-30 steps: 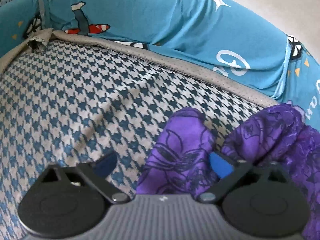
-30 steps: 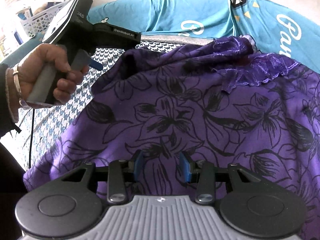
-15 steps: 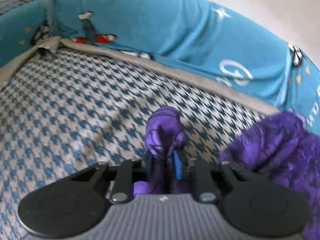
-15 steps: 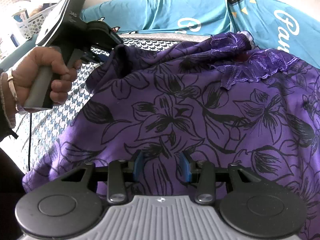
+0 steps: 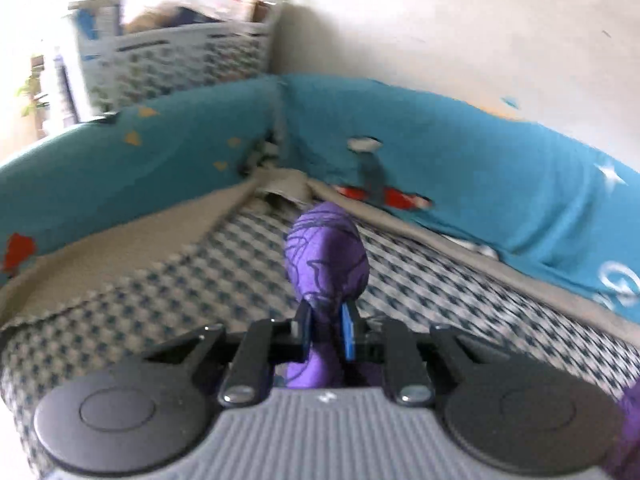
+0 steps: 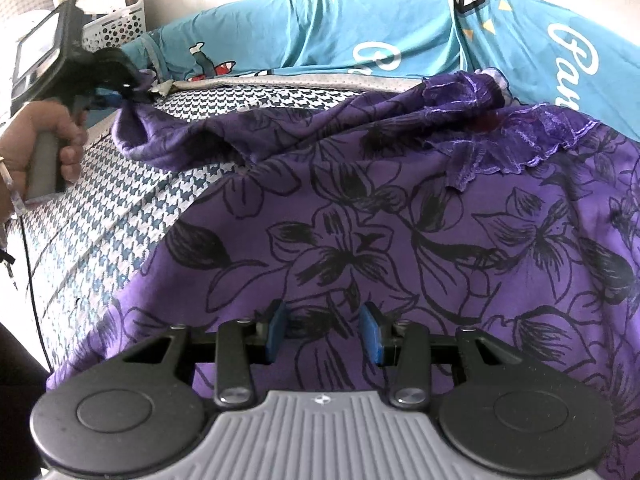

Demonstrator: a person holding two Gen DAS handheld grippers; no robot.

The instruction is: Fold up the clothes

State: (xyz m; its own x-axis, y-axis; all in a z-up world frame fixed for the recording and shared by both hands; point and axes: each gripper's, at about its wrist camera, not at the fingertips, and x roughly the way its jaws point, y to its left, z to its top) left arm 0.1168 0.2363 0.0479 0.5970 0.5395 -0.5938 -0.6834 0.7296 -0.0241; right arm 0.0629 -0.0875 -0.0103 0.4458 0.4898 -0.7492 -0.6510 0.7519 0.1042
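A purple garment (image 6: 400, 220) with black flower outlines and a lace-trimmed neckline lies spread over a houndstooth-covered surface (image 6: 132, 208). My left gripper (image 5: 327, 330) is shut on a bunched sleeve end (image 5: 326, 258) of it, held above the surface. In the right wrist view that left gripper (image 6: 130, 90), held by a hand (image 6: 52, 144), pulls the sleeve out to the far left. My right gripper (image 6: 325, 330) hovers low over the garment's near part, its jaws partly apart with flat cloth under the gap, nothing pinched.
Teal printed cushions (image 5: 460, 176) line the back and left side of the surface, meeting at a corner. A white perforated basket (image 5: 172, 60) with items stands behind them at the left. A wall rises beyond. A thin cable (image 6: 30, 280) hangs at the left edge.
My left gripper shut on the sleeve end, then lifted and carried it left toward the cushion corner, stretching the sleeve out. The right gripper stayed in place.
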